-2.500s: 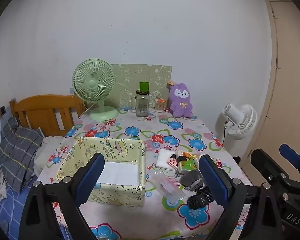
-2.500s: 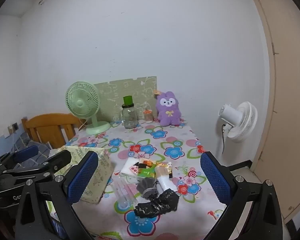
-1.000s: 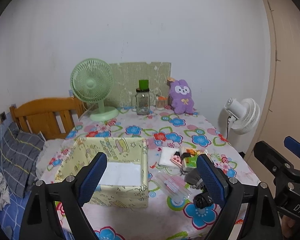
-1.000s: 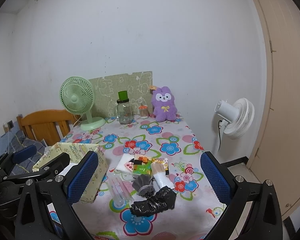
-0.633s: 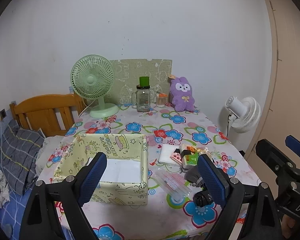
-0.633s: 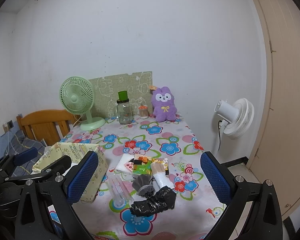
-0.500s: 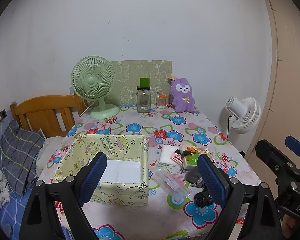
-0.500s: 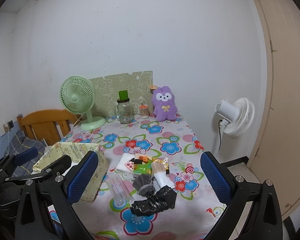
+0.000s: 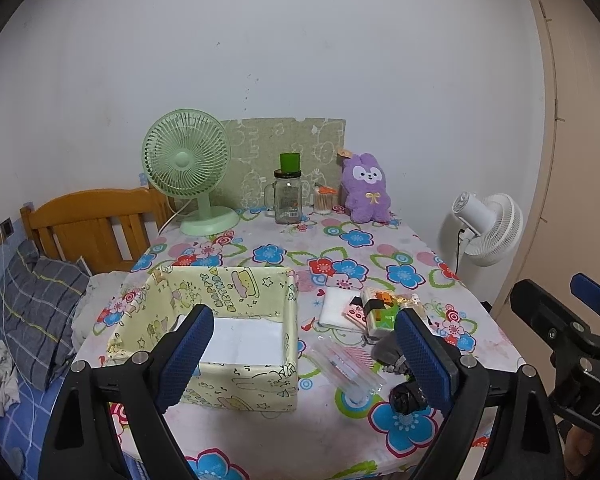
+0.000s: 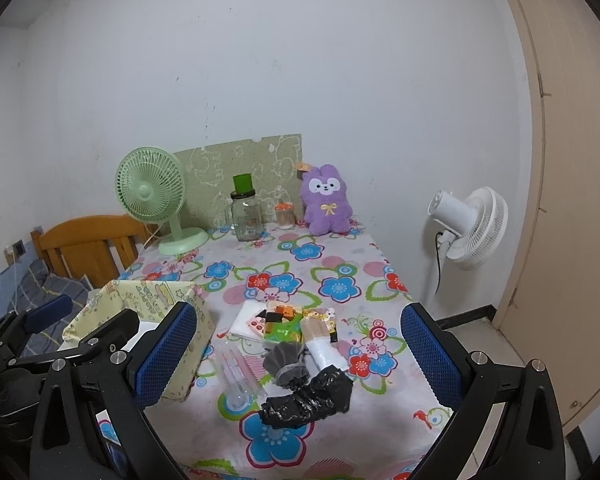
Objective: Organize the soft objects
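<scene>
Both grippers hover level above the near edge of the table (image 10: 340, 264), aimed at the far wall. The left gripper (image 9: 304, 354) and the right gripper (image 10: 296, 354) each have their jaws spread wide, holding nothing. The yellow fabric box (image 9: 220, 320) on the left holds only a white sheet (image 9: 242, 340). Just right of it lie a grey sock (image 10: 286, 364), a black bag (image 10: 308, 398) and tissue packs (image 10: 282, 326).

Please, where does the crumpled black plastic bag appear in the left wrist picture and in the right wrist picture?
Left wrist view: the black plastic bag is low and right of centre, mostly hidden behind the gripper's right finger.
Right wrist view: it lies in full view, low and central, at the table's near edge.
Shared landmark: the grey rolled cloth just behind it.
</scene>
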Motion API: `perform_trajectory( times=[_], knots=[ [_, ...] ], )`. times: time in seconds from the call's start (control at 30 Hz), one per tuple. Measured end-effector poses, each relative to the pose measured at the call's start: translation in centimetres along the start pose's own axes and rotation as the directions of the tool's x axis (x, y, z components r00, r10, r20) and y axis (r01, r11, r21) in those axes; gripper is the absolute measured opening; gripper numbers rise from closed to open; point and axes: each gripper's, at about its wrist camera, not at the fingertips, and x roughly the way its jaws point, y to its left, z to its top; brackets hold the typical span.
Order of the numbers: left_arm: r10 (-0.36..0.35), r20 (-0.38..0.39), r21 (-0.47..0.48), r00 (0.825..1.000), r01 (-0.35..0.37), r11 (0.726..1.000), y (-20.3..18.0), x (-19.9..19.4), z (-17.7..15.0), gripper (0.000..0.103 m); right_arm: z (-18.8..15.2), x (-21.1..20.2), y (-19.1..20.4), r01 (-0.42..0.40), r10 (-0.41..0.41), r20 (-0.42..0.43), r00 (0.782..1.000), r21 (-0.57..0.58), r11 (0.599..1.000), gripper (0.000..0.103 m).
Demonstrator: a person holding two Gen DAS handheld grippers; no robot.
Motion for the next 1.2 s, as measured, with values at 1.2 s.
perform_trajectory(
  times=[1.2],
  knots=[
    [-0.104, -0.137, 0.058, 0.985, 0.113, 0.992, -4.8, 6.4, -4.7, 0.078, -4.4, 5.2, -1.5, -0.003, 0.004, -0.119, 0.993, 0.004, 1.0, 0.099]
  ],
)
